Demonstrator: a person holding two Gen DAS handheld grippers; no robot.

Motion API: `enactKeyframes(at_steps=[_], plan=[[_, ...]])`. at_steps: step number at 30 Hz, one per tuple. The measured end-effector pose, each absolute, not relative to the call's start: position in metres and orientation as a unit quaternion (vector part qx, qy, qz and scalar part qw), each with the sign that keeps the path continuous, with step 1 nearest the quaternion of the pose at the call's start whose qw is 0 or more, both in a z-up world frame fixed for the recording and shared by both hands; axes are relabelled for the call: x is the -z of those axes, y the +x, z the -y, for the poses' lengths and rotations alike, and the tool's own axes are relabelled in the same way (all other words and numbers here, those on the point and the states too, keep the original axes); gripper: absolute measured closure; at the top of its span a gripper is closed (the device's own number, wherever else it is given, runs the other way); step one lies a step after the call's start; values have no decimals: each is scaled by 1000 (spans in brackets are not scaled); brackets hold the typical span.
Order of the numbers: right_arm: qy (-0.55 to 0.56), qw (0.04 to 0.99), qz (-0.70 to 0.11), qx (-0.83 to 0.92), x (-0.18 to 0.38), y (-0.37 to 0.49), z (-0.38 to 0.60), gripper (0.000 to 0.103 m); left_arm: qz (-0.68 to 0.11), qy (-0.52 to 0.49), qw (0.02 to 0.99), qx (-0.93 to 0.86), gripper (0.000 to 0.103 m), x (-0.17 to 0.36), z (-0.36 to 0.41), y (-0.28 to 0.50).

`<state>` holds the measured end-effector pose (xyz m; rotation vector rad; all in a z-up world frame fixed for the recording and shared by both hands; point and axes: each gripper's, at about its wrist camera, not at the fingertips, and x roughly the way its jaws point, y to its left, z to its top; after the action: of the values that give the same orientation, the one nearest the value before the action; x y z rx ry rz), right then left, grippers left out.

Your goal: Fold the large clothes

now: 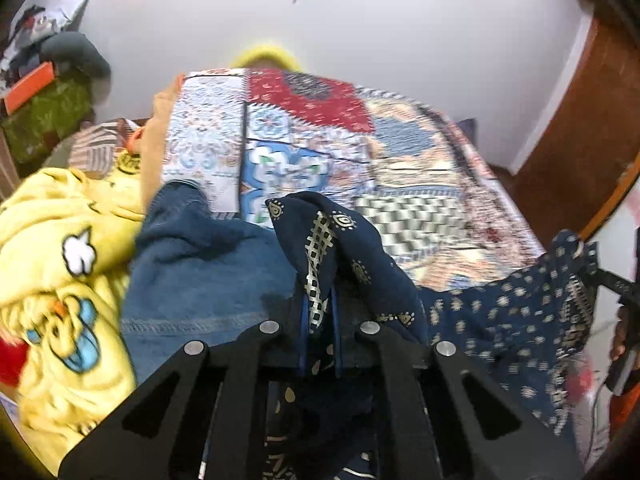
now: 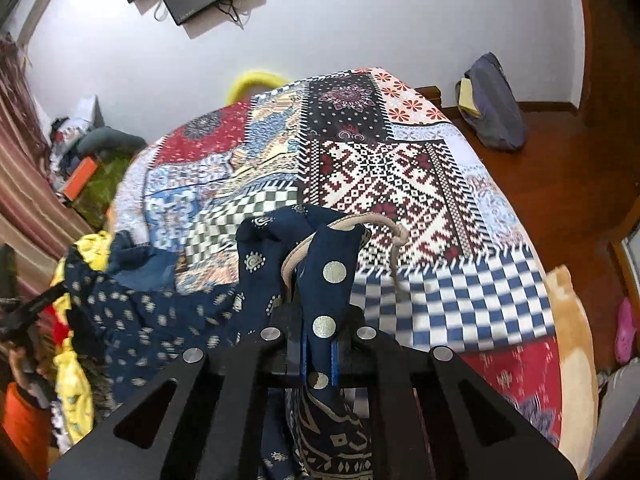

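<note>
While each tool pinches one end, the left tool [image 1: 320,320] and right tool [image 2: 316,344] hold the dark blue dress [image 1: 500,312] stretched sideways between them, above the near edge of the bed [image 2: 460,300].

1 navy print garment [image 1: 500,300] clamped in 2 grippers: left gripper [image 1: 320,320], right gripper [image 2: 316,340]. 1 patchwork bedspread [image 2: 400,184] ahead. 1 yellow cartoon blanket [image 1: 60,248], 1 denim piece [image 1: 200,264] left of left gripper.
</note>
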<state>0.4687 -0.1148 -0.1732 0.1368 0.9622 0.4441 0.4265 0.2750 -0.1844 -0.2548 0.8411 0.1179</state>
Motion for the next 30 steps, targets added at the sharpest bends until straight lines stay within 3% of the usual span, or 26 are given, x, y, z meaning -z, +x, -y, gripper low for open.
enactKeyframes(at_steps=[10, 17, 19, 21, 23, 24, 25, 27, 30], plan=[[54, 849, -493, -180, 230, 498, 115, 95, -486, -110, 862, -91, 93, 281, -291, 455], [10, 858, -482, -177, 209, 477, 110, 93, -498, -65, 859, -96, 92, 270, -277, 442], [-5, 862, -479, -165, 197, 467, 110, 91, -506, -53, 856, -96, 88, 259, -269, 435], [-10, 863, -482, -153, 185, 455, 112, 79, -506, -50, 857, -85, 84, 244, -262, 423], [-1, 862, -483, -153, 171, 443, 117, 64, -498, -42, 863, -79, 75, 226, -253, 409], [4, 865, -477, -159, 159, 432, 119, 59, -489, -37, 868, -76, 65, 215, -247, 399], [3, 868, -469, -163, 151, 423, 120, 59, -480, -31, 874, -74, 56, 204, -240, 388], [-16, 875, -453, -170, 129, 401, 120, 56, -464, -24, 883, -68, 48, 185, -229, 371], [-50, 879, -437, -181, 99, 370, 118, 44, -450, -10, 891, -51, 47, 157, -210, 342]])
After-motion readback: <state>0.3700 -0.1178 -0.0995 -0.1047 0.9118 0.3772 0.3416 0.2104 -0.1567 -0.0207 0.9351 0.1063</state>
